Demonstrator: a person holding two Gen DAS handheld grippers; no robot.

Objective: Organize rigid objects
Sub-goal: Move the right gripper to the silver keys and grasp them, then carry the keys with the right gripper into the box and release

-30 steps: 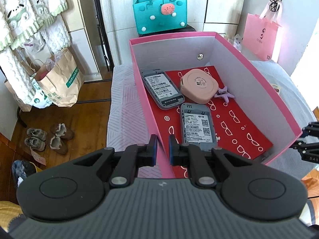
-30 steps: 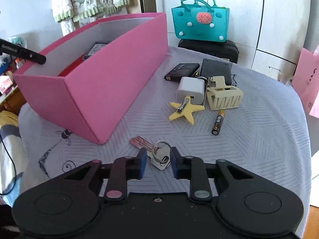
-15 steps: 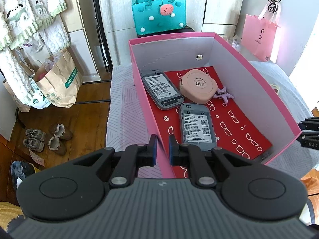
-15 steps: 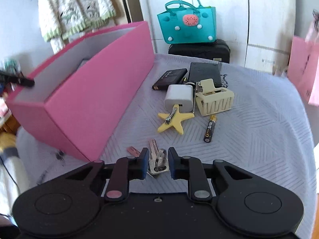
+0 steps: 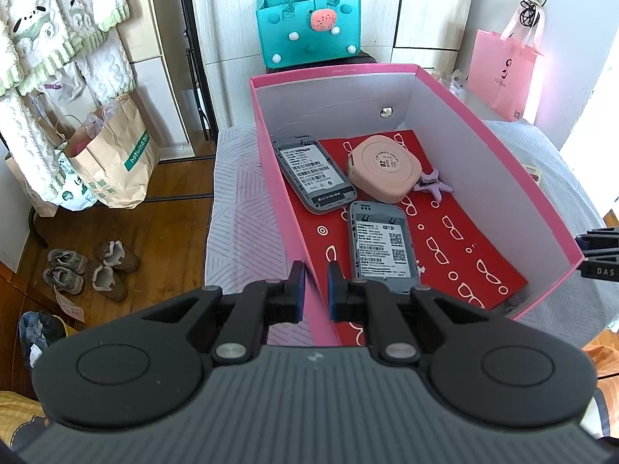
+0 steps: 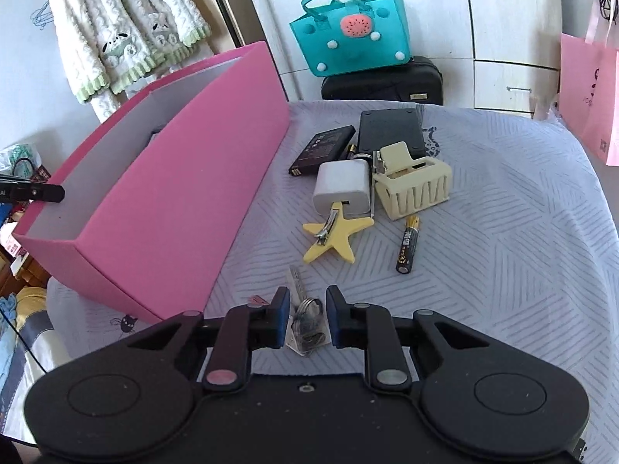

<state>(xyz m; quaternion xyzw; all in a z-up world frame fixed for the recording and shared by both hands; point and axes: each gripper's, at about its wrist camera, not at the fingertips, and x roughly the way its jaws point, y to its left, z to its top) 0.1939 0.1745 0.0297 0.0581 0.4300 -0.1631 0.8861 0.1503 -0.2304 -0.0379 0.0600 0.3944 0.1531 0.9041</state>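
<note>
Straddling the near wall of the pink box [image 5: 286, 178], the left gripper [image 5: 312, 288] is seen clenched on that wall, one blue pad on either side. The right gripper [image 6: 306, 319] is noted with its jaws opening and a bunch of keys [image 6: 305, 317] between them; pad contact cannot be confirmed. Farther off on the grey cloth [image 6: 503, 232], a yellow star clip [image 6: 336, 237], an AA battery [image 6: 408, 243], a white charger [image 6: 342, 187] and a cream claw clip [image 6: 414, 185] are recorded, while two grey router-like devices [image 5: 383, 247] and a round peach case [image 5: 383, 170] are logged inside the box.
</note>
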